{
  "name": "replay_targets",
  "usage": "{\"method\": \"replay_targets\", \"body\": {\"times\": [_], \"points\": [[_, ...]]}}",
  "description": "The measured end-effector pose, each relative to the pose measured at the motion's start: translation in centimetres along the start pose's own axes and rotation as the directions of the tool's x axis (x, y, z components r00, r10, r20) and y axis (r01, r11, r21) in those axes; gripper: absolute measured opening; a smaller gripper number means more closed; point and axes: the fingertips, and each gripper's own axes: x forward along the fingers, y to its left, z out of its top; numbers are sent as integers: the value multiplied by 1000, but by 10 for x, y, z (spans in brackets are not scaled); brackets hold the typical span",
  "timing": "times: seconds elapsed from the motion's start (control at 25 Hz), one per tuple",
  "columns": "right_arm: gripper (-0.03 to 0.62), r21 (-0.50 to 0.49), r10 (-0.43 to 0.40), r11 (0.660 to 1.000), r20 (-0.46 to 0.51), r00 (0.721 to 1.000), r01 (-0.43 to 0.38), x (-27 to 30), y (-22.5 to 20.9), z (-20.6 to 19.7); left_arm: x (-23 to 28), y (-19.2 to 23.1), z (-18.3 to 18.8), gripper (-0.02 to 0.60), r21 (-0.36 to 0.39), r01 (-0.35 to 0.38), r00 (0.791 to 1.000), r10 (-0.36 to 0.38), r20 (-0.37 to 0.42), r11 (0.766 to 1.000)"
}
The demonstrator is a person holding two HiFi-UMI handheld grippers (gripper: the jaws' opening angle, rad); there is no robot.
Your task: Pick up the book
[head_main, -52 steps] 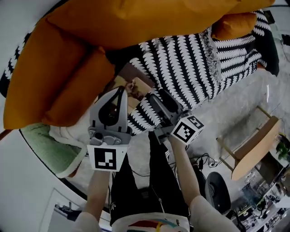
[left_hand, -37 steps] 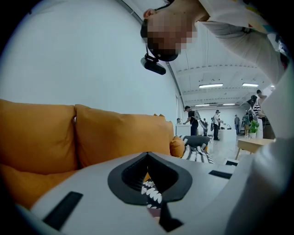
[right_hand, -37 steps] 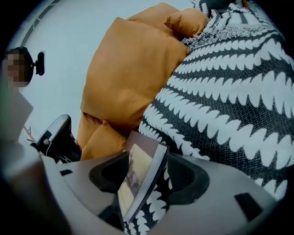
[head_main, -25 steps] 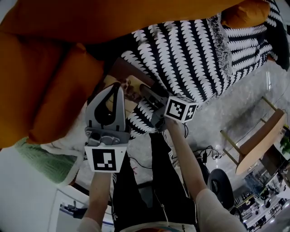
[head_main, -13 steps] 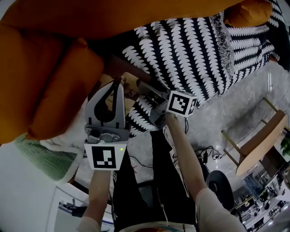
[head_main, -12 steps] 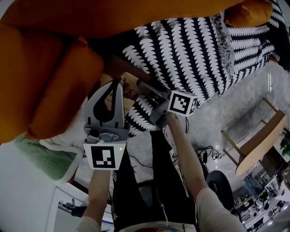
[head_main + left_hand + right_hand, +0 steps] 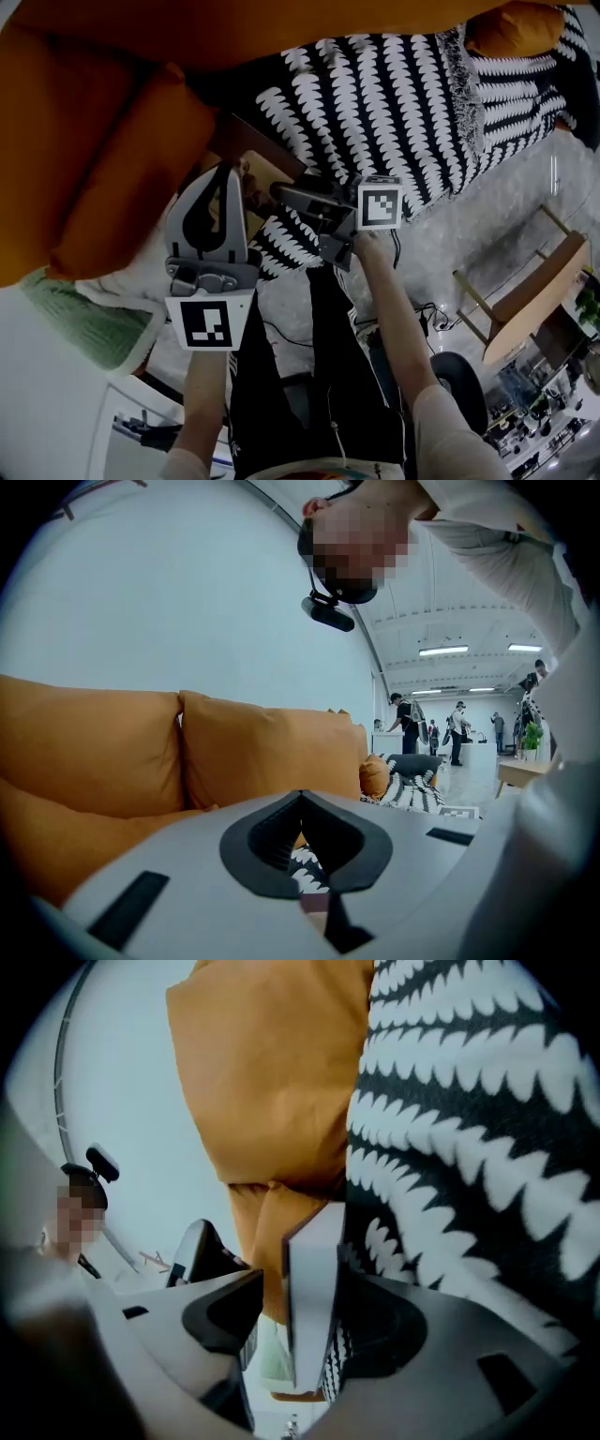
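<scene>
Sofa [image 7: 112, 169]: orange fabric; one black-and-white throw [image 7: 394, 103].
Book [image 7: 309, 1269]: one, flat, pale-edged.
Right tool [image 7: 302, 1286]: jaws apart astride book.
Left tool [image 7: 301, 797]: jaws together, empty.

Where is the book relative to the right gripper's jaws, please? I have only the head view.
Observer: In the right gripper view, the book stands edge-on between the jaws of the right gripper. It lies against the jaw on that view's right, and a narrow gap shows at the other jaw.
Operator: Thank you. Is the left gripper helping at all?
Observer: No. The left gripper view shows the left gripper with its jaws together and nothing between them.
</scene>
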Motion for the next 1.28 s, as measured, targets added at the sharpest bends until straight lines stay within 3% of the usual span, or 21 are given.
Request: {"method": "replay_targets", "body": {"times": [0.04, 0.16, 0.32, 0.8, 1.28], "points": [[272, -28, -3, 1000, -32, 999, 2, 9, 2, -9, -1, -3, 0, 5, 5, 1, 1000, -1, 0, 1000], [272, -158, -115, 982, -73, 991, 102, 34, 7, -17, -1, -13, 4, 5, 12, 0, 1000, 0, 0, 1000], [272, -107, -127, 986, -10, 992, 126, 27, 4, -14, -5, -11, 7, 5, 14, -17, 1000, 17, 3, 1000], [186, -50, -224, 973, 10, 974, 225, 24, -16, 3, 2, 10, 9, 5, 35, -59, 998, 59, 1, 998], [152, -160, -259, 950, 73, 963, 268, 3, 18, 30, 13, 6, 43, 5, 45, -86, 996, 84, 34, 995]]}}
